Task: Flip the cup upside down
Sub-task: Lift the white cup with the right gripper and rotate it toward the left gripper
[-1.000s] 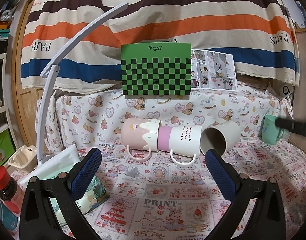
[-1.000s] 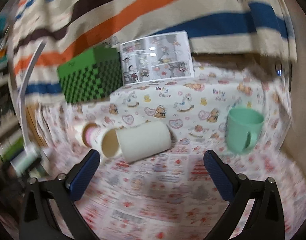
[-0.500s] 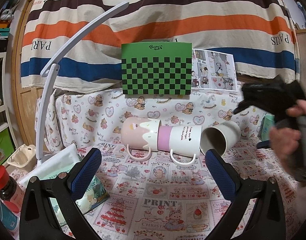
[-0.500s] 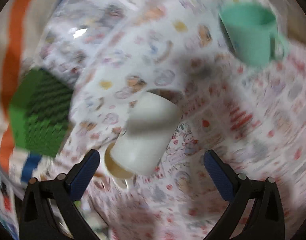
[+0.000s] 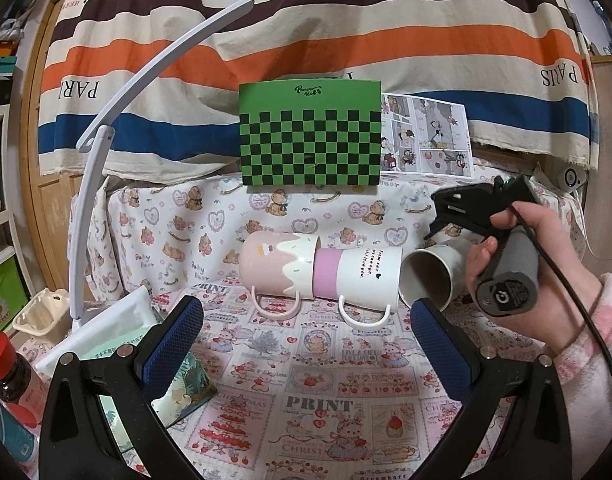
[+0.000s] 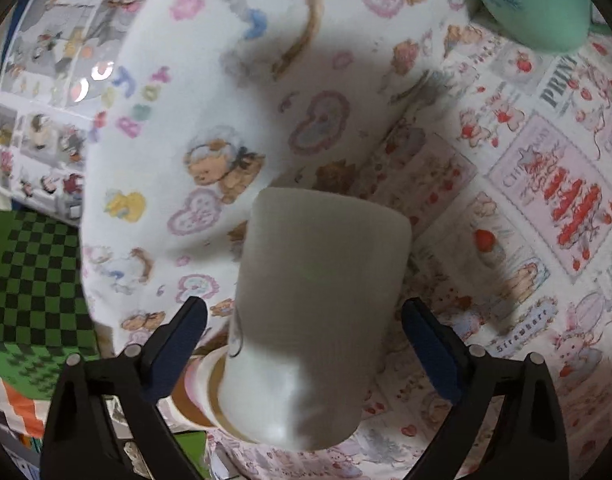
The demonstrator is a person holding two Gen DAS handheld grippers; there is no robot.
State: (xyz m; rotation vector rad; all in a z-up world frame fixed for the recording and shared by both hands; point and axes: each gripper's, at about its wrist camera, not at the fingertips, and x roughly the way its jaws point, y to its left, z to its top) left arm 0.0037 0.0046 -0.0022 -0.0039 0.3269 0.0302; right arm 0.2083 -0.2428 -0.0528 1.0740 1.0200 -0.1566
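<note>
A plain white cup lies on its side on the printed cloth, mouth toward the left wrist camera. In the right wrist view the same cup fills the centre, its closed base pointing away. My right gripper is open, one finger on each side of the cup, not touching it. In the left wrist view the right gripper's black body hovers just above that cup. My left gripper is open and empty, low over the cloth in front of the mugs.
A pink mug and a white-and-pink mug lie nested on their sides left of the white cup. A green cup stands at the far right. A green checkered board, a white lamp arm and a red-capped bottle are at the back and left.
My right gripper has swung in from the right and dropped over the white cup, now straddling it. The left gripper and the mugs have not moved.
</note>
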